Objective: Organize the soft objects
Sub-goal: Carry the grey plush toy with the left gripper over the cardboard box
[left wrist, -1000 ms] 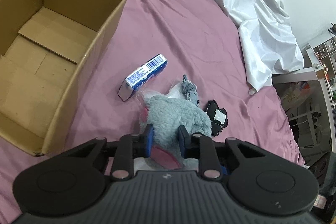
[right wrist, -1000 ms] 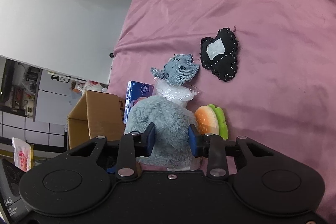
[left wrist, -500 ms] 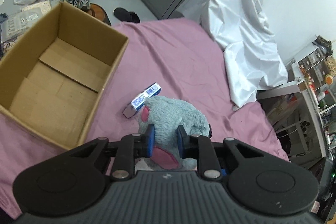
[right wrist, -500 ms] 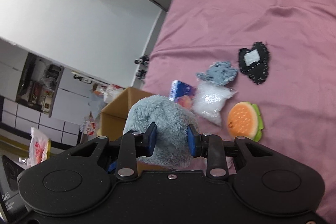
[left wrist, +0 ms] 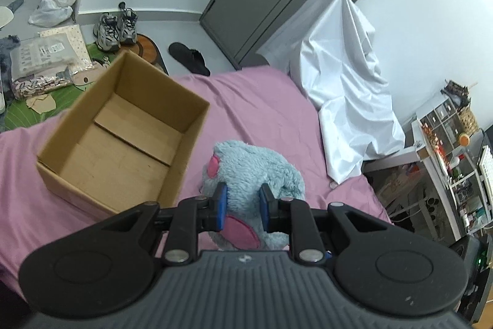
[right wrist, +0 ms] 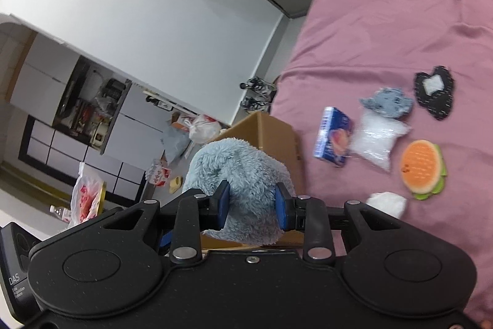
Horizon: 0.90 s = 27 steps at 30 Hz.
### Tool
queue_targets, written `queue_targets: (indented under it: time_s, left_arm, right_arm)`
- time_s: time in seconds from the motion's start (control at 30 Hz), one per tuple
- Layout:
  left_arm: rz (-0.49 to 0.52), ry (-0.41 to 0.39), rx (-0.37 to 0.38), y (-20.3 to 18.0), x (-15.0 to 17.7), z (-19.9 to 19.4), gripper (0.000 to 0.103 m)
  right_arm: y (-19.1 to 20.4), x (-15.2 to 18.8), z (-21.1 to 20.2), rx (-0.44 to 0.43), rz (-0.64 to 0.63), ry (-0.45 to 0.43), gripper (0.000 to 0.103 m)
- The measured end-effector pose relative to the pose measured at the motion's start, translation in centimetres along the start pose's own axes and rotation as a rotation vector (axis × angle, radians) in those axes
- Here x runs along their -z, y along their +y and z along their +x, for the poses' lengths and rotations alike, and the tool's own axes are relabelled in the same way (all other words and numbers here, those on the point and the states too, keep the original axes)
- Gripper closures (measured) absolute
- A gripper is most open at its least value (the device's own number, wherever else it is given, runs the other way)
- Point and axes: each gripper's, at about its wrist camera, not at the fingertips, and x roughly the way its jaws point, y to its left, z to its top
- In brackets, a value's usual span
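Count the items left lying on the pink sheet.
6: tissue pack, clear bag, denim patch, black patch, burger toy, white wad. The tongs may hide more.

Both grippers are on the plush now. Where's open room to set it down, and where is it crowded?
The cardboard box has nothing in it, so its floor is free. The pink sheet between the box and the white drape is bare too. It is crowded around the tissue pack, plastic bag, burger toy and black patch.
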Motion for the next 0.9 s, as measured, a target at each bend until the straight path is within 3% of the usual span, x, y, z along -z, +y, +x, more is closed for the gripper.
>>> queue_targets:
  time_s: [0.4, 0.9]
  left_arm:
    - [-0.044, -0.046, 0.023, 3.3, -2.1, -2.0, 0.083]
    - [-0.069, -0.068, 0.018, 8.5, -5.1, -1.9, 0.083]
  right_arm:
    - [3.9, 0.7, 2.3, -0.007, -0.101, -0.007, 0.073]
    - [7.5, 1.7, 7.1, 0.021, -0.168, -0.035, 0.073]
